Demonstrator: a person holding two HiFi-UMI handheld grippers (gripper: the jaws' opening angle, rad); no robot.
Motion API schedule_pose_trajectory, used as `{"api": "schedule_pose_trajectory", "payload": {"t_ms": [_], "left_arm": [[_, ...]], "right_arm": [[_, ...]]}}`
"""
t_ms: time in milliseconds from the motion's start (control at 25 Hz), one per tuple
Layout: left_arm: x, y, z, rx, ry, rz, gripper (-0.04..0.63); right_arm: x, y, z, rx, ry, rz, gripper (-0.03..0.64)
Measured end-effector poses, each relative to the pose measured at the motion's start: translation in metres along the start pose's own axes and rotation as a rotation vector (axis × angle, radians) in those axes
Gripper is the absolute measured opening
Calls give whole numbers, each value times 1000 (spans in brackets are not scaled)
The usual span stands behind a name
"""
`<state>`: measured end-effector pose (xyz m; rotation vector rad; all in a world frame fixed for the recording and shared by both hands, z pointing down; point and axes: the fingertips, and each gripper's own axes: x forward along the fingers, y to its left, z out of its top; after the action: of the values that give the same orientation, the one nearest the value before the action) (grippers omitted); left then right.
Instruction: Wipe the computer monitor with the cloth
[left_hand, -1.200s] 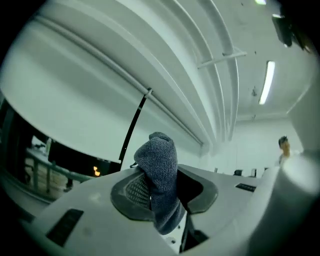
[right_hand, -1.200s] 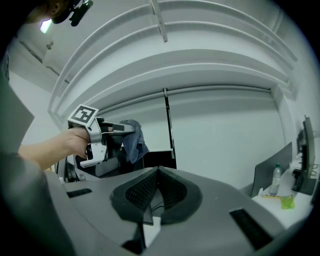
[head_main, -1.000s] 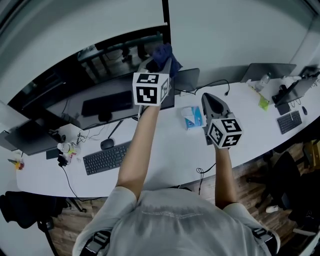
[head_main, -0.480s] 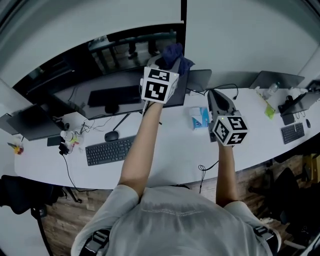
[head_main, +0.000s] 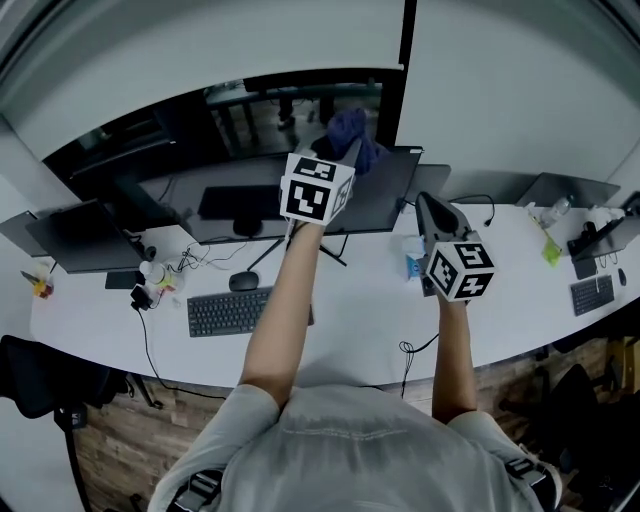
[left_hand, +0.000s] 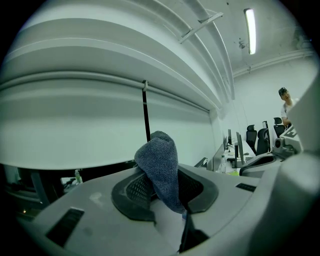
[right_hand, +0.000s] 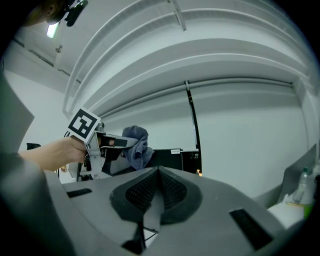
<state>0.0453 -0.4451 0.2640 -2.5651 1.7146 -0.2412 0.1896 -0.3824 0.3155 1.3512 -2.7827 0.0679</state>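
Note:
A wide dark monitor (head_main: 250, 150) stands at the back of the white desk (head_main: 350, 310). My left gripper (head_main: 345, 152) is raised in front of the monitor's upper right part, shut on a blue-grey cloth (head_main: 350, 133). In the left gripper view the cloth (left_hand: 161, 167) bulges up from between the closed jaws (left_hand: 165, 186). My right gripper (head_main: 428, 205) hovers over the desk to the right, shut and holding nothing. The right gripper view shows its closed jaws (right_hand: 159, 172), with the left gripper (right_hand: 120, 142), the cloth (right_hand: 136, 145) and the monitor (right_hand: 170, 160) beyond them.
A keyboard (head_main: 232, 311) and mouse (head_main: 243, 282) lie below the monitor, with cables beside them. A tissue pack (head_main: 413, 262) sits by the right gripper. A second screen (head_main: 70, 235) is at the left, a laptop (head_main: 565, 190) and bottle (head_main: 553, 210) at the right.
The head view has drifted, so the desk and monitor sit further right and lower in the picture. The left gripper keeps the cloth at the monitor's upper right; the right gripper stays shut.

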Motion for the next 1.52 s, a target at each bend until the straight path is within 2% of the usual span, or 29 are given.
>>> {"api": "schedule_pose_trajectory", "payload": {"t_ms": [400, 640, 1080, 1520], "left_arm": [[-44, 56, -12, -11, 4, 25, 103], [-77, 90, -24, -3, 10, 31, 103], [-133, 162, -39, 0, -17, 37, 103], [-207, 251, -62, -8, -35, 114, 103]], "right_arm": [[43, 60, 15, -34, 1, 62, 2], [55, 106, 22, -73, -39, 80, 2], [91, 175, 8, -85, 46, 110, 2], [129, 267, -9, -90, 79, 170, 2]]}}
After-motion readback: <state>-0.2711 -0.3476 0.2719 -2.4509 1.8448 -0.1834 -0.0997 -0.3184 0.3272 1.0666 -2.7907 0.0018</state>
